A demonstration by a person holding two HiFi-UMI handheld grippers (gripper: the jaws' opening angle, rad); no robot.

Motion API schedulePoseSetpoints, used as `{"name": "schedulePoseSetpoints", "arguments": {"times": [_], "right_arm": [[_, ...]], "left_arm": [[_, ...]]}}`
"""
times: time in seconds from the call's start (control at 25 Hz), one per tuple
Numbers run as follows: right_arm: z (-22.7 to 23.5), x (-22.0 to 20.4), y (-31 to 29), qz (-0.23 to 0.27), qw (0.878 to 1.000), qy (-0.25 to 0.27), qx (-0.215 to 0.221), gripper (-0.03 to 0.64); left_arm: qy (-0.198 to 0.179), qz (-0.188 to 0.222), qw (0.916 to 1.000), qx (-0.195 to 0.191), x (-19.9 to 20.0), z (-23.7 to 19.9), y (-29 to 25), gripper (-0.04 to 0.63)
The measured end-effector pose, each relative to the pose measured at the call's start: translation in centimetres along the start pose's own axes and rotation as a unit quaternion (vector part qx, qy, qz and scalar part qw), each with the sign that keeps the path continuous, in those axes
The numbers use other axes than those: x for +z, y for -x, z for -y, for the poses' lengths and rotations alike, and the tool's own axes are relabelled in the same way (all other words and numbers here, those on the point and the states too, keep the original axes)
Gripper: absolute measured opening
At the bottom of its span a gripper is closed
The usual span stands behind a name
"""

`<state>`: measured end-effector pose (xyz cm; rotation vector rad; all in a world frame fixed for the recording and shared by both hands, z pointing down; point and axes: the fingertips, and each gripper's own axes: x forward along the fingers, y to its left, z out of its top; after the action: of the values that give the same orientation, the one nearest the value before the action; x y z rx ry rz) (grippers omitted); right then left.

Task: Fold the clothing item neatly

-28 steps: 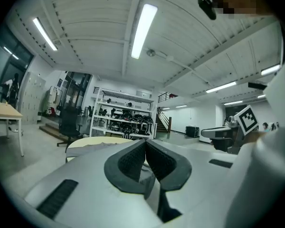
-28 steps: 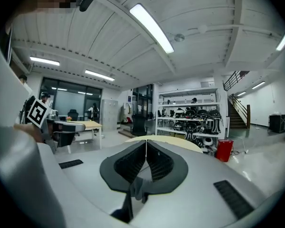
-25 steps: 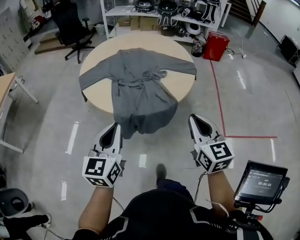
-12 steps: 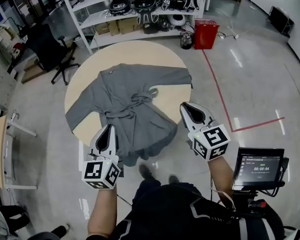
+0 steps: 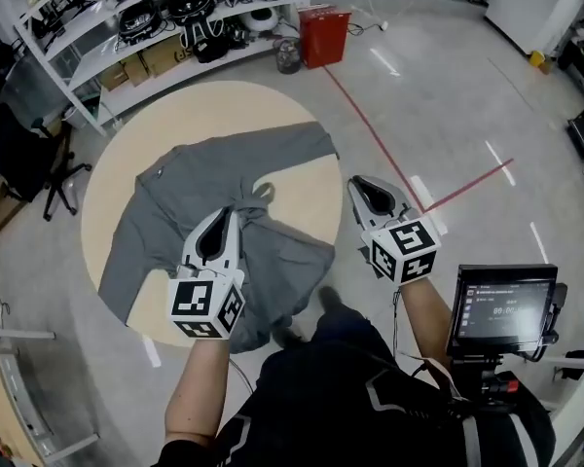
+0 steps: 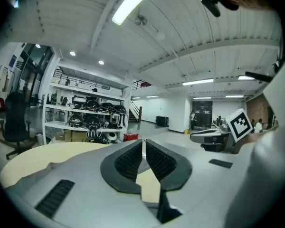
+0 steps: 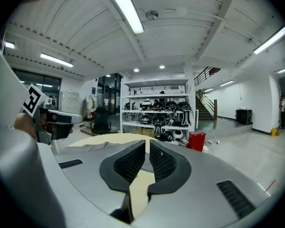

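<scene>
A grey robe (image 5: 204,188) lies spread on the round beige table (image 5: 190,115), collar at the far left, belt tied at the waist and hem hanging over the near edge. My left gripper (image 5: 227,218) is shut and empty, and its tip hovers over the robe's skirt just below the belt. My right gripper (image 5: 358,183) is also shut and empty, beside the table's right edge and apart from the cloth. In the left gripper view the shut jaws (image 6: 143,144) point across the table top (image 6: 47,156). The right gripper view shows shut jaws (image 7: 147,144) with the robe (image 7: 97,145) to their left.
Behind the table stand white shelves (image 5: 156,27) full of gear and a red box (image 5: 323,19). A black office chair (image 5: 24,154) stands at the far left. Red tape (image 5: 399,178) crosses the floor at the right. A screen on a stand (image 5: 501,305) sits by my right arm.
I have come up to the table, which now fills more of the view. Both shut grippers moved forward: the left is now over the robe's skirt, the right beside the table's right edge.
</scene>
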<state>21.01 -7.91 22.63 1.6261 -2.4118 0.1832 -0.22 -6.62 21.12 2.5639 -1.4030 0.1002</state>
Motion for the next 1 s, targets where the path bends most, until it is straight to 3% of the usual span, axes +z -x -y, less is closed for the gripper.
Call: {"name": "schedulePoseSetpoints", "arguments": {"times": [0.2, 0.4, 0.56, 1.0], "right_arm": [[4.8, -2.1, -2.4, -0.013, 0.999, -0.017, -0.031, 0.011], [10.4, -6.8, -7.4, -0.046, 0.998, -0.03, -0.041, 0.016], [11.5, -11.6, -11.1, -0.074, 0.997, -0.033, -0.02, 0.069], [13.9, -19.6, -15.8, -0.117, 0.992, -0.054, 0.001, 0.091]], "left_arm": [[-0.001, -0.029, 0.9989, -0.037, -1.2, 0.9, -6.3, 0.002], [0.001, -0.073, 0.9954, -0.062, -3.7, 2.4, -14.8, 0.002], [0.008, -0.128, 0.9887, -0.078, -7.4, 3.2, -19.8, 0.002], [-0.01, -0.218, 0.9714, -0.095, -14.5, 3.4, -27.1, 0.002]]}}
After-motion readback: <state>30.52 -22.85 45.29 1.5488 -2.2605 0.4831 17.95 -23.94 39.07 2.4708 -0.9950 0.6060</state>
